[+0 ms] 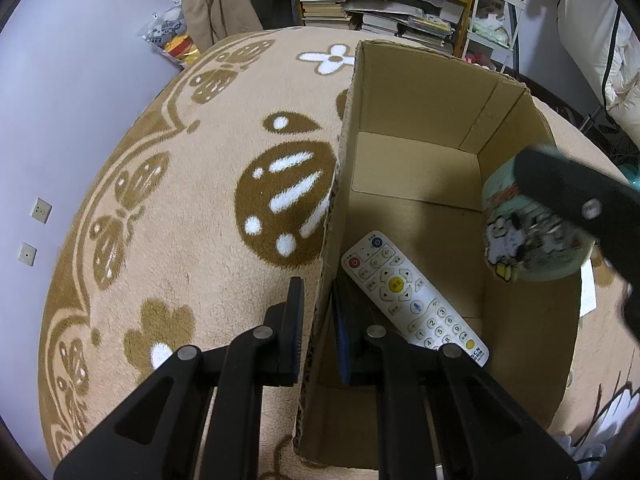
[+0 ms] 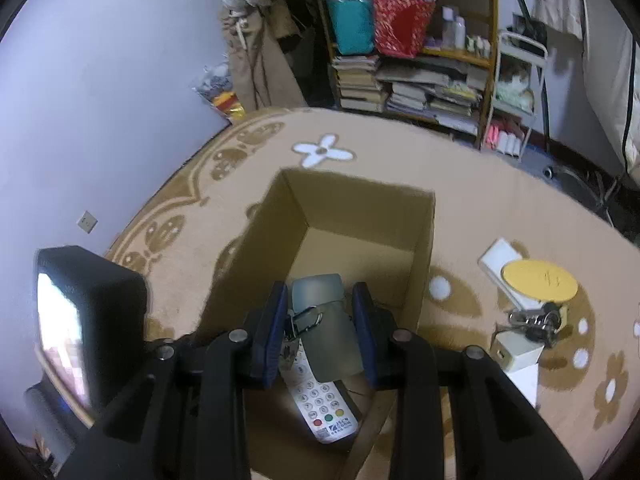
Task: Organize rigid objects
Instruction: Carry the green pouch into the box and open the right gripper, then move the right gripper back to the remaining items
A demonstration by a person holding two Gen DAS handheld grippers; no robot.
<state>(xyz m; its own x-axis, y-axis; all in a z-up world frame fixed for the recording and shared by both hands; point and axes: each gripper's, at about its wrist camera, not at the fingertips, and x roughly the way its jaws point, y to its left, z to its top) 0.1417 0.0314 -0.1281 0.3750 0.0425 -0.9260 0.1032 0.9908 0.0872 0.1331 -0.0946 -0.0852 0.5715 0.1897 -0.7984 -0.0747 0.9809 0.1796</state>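
Both pairs of jaws are gripping something. Left gripper [image 1: 316, 320] is pinching the near left wall of an open cardboard box [image 1: 416, 92], one blue-padded finger sitting outside on the carpet side, the other inside the box, the jaws nearly closed on the thin cardboard. Right gripper [image 2: 320, 316] is holding a pale teal tin [image 2: 320, 292] between its blue pads, jaws set narrow around it, with a small metal clip or padlock hanging against the tin's left side; which of the two it is cannot be told. From the left wrist view, the same tin is showing a cartoon print and is hovering over the box's right wall, partly hidden behind the blurred black finger of the right gripper.

Inside the box, a white remote control [image 1: 412, 300] is lying flat on the bottom, just beside the left gripper's inner finger.

Outside the box, to its right on the tan patterned carpet [image 1: 180, 240], are lying a yellow round lid [image 2: 540, 280] on top of a white rectangular box [image 2: 500, 260], a bunch of keys [image 2: 536, 322] and a small white charger block [image 2: 518, 354].

Beyond the carpet, a cluttered bookshelf [image 2: 412, 72] is standing against the far wall.
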